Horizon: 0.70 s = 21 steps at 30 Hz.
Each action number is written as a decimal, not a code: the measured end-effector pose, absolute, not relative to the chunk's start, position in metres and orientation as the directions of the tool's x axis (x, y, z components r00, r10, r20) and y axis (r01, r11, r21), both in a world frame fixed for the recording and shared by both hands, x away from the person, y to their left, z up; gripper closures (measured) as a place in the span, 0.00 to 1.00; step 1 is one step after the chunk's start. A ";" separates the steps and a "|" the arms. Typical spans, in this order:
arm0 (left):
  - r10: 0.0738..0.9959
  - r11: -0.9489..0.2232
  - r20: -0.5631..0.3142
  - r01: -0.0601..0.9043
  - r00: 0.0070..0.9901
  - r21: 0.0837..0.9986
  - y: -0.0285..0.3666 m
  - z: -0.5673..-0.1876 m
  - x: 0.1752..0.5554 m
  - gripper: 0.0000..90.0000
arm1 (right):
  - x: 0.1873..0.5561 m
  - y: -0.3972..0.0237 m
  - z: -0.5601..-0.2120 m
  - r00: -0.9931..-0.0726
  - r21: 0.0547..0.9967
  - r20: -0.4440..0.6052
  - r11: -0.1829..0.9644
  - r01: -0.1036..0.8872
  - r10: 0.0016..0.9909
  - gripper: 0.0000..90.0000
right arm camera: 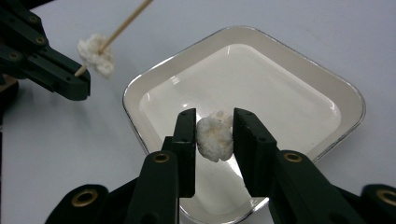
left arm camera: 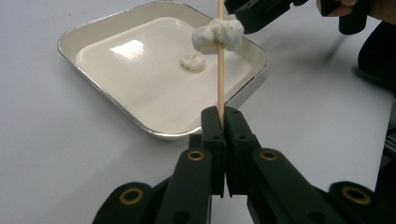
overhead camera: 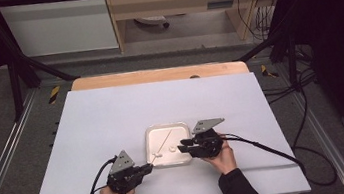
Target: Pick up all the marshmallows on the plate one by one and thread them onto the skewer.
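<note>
My left gripper [left arm camera: 220, 116] is shut on the lower end of a thin wooden skewer [left arm camera: 220, 74]. A white puffy lump like popcorn [left arm camera: 218, 33] is threaded on the skewer, held above the near edge of a shallow white tray [left arm camera: 93, 28]. A second white lump [left arm camera: 193, 60] lies loose on the tray floor. My right gripper [right arm camera: 214, 114] is open at the tray's right side, and that loose lump [right arm camera: 214, 137] shows in the gap between its jaws. In the high view the left gripper [overhead camera: 149, 168] and right gripper [overhead camera: 182, 146] flank the tray [overhead camera: 182, 126].
The tray stands on a white tabletop [overhead camera: 112, 120], with a wooden strip [overhead camera: 157, 74] along the far edge. A black cable [overhead camera: 268, 150] trails right from my right gripper. Black frame legs and floor cables lie beyond the table.
</note>
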<state>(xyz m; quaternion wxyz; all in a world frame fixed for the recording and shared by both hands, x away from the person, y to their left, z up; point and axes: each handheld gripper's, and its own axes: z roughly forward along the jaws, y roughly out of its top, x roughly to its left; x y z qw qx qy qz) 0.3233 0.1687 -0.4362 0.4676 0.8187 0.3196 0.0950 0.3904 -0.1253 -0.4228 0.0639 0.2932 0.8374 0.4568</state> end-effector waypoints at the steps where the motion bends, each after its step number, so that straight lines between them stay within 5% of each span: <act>1: 0.612 -0.358 -0.143 0.434 0.778 0.826 0.169 -0.436 0.323 0.98 | 0.390 -0.127 -0.420 -0.819 0.808 0.170 0.399 0.434 0.547 0.79; 21: 0.605 -0.355 -0.145 0.428 0.783 0.831 0.167 -0.436 0.322 0.98 | 0.396 -0.148 -0.383 -0.795 0.853 0.333 0.199 0.484 0.508 0.80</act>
